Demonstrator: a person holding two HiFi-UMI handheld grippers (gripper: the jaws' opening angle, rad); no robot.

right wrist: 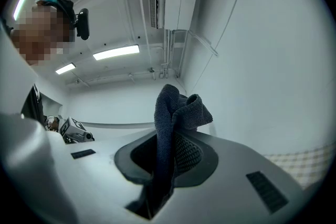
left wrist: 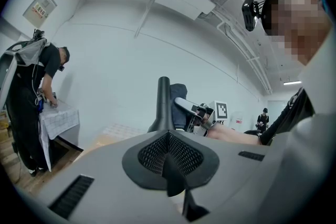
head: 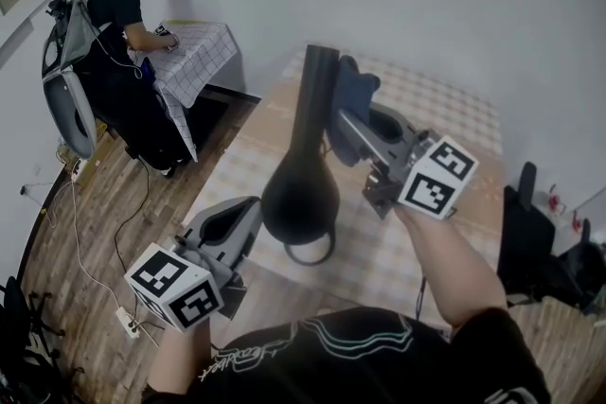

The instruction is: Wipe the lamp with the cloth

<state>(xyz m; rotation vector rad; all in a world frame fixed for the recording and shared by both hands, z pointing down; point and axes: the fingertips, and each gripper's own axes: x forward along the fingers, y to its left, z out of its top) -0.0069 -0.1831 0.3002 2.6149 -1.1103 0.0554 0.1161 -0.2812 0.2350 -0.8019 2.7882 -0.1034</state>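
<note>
**Cloth at the lamp's neck, body not yet reached**

The black lamp (head: pixel 301 194) stands upright on the checked bench (head: pixel 445 114), its slim neck rising from a round body. The dark blue cloth (head: pixel 352 95) sits against the upper neck, pinched between the closed fingers of my right gripper (head: pixel 347 123); a fold bunches up above them. My left gripper (head: pixel 248 215) has its fingers shut on nothing and sits just beside the lamp's body; I cannot tell whether it touches. I judge the wipe is under way near the top, with the lower neck, the round body and the foot ring left to do.
</note>
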